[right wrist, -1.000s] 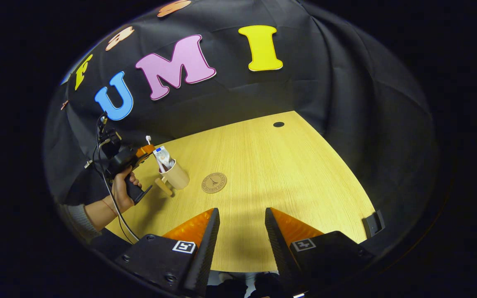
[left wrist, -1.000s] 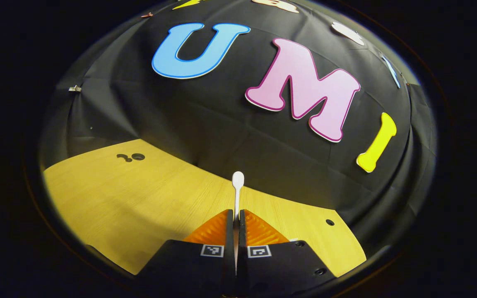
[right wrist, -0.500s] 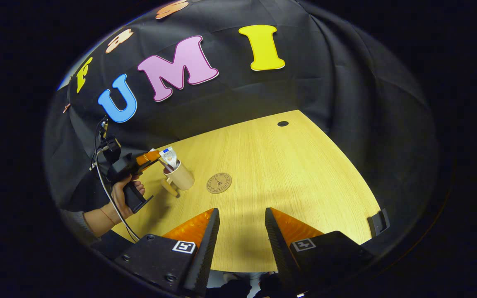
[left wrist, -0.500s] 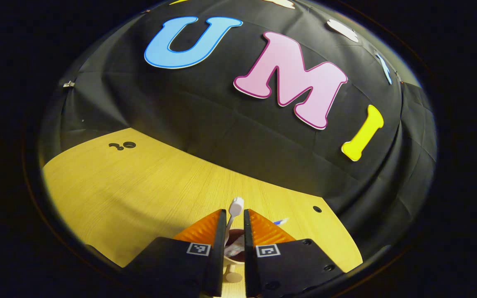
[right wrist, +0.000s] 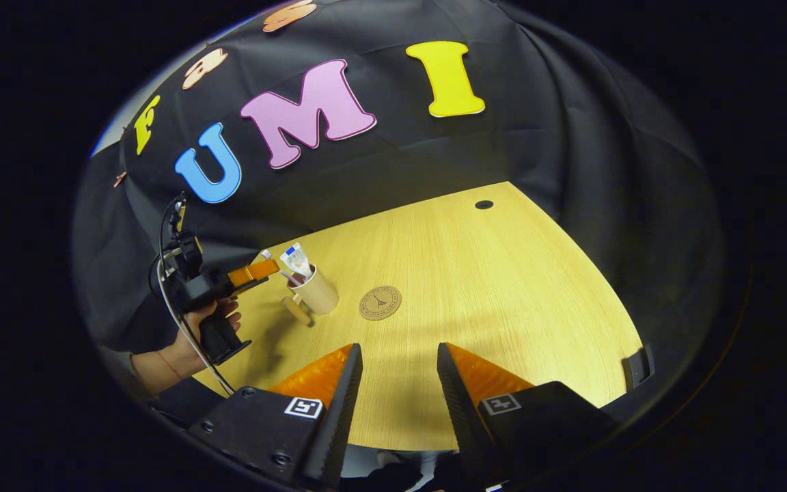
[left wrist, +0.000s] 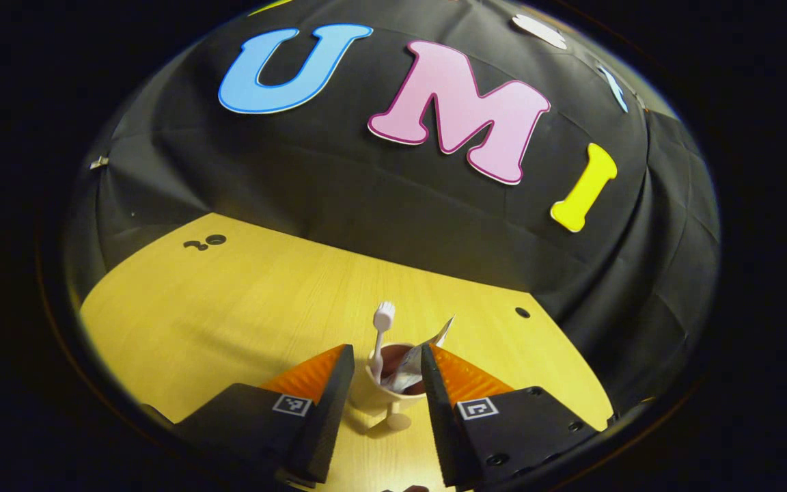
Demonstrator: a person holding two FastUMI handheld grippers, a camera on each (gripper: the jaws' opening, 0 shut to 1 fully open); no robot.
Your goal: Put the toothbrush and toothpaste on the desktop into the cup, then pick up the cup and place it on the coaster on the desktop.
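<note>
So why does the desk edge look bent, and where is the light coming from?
Left gripper view: the fisheye lens bows the desk; the cup casts a short shadow toward the camera. Right gripper view: same curving, sharp throughout, a dim band of shadow crossing the desk below the coaster.

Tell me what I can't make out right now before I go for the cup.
- Cup base, left gripper view: cut off by the left gripper fingers.
- Toothbrush handle end and toothpaste bottom: hidden inside the cup.
- Coaster print, right gripper view: too small.
- Cup handle: small, shape unclear.
</note>
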